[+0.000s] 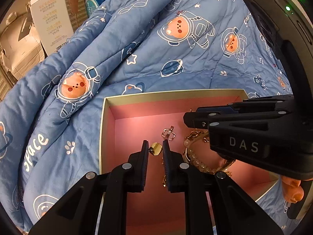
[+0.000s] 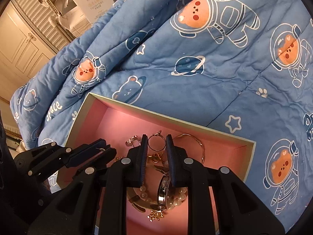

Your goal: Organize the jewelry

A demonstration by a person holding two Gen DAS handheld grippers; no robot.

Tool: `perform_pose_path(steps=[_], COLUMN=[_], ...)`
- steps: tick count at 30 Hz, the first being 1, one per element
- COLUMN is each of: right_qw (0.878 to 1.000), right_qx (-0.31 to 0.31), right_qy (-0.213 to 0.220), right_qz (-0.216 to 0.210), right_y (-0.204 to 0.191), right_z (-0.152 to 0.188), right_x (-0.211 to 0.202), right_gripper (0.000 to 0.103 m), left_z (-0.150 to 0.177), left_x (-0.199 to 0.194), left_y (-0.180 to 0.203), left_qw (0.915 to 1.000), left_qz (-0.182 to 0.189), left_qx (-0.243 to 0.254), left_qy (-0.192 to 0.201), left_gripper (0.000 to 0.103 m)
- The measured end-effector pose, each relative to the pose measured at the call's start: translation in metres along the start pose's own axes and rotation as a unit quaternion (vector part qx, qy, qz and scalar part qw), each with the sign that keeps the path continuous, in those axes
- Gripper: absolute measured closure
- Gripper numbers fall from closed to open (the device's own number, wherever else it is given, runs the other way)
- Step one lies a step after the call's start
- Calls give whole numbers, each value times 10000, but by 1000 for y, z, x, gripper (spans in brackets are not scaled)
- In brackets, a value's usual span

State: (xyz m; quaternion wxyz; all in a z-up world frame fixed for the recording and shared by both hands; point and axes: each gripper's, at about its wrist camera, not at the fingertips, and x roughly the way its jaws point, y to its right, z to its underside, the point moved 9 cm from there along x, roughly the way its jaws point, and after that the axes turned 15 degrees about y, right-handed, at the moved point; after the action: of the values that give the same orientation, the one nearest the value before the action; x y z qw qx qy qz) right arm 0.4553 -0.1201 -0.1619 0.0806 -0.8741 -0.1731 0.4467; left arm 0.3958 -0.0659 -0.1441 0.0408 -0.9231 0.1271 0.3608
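A pink-lined box (image 1: 109,105) (image 2: 242,146) lies on a blue quilt and holds jewelry. My left gripper (image 1: 155,148) hovers inside it, jaws partly apart around a gold disc earring (image 1: 156,148); I cannot tell if they grip it. A silver ring (image 1: 168,134) and a pearl bracelet (image 1: 195,160) lie beside it. My right gripper (image 2: 156,146) is open over a gold hoop (image 2: 155,142), a gold chain (image 2: 197,143), pearls (image 2: 180,196) and a watch (image 2: 163,190). It shows at the right of the left wrist view (image 1: 188,118). The left gripper shows at the left of the right wrist view (image 2: 109,149).
The blue quilt (image 1: 156,58) (image 2: 195,90) with astronaut bears is bunched into folds left of the box. A white carton (image 1: 50,19) and a cream wardrobe (image 2: 21,45) stand beyond the bed's far-left edge.
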Motion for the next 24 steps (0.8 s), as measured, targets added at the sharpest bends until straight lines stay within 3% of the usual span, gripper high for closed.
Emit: perform_pose_path(steps=[15, 22, 24], right_qw=[9999, 10000, 10000], right_qx=[-72, 30, 85], right_qy=[-53, -29, -15], right_qz=[142, 37, -5], right_y=[5, 9, 11], right_z=[2, 0, -2], right_x=[8, 4, 1], right_gripper=[83, 82, 74], left_z=[0, -2, -3], left_x=[2, -8, -12], left_y=[3, 1, 0], left_qw=[9999, 9998, 9997], left_qz=[-17, -6, 1], left_qx=[130, 67, 41], left_qy=[29, 171, 221], left_gripper=[88, 70, 65])
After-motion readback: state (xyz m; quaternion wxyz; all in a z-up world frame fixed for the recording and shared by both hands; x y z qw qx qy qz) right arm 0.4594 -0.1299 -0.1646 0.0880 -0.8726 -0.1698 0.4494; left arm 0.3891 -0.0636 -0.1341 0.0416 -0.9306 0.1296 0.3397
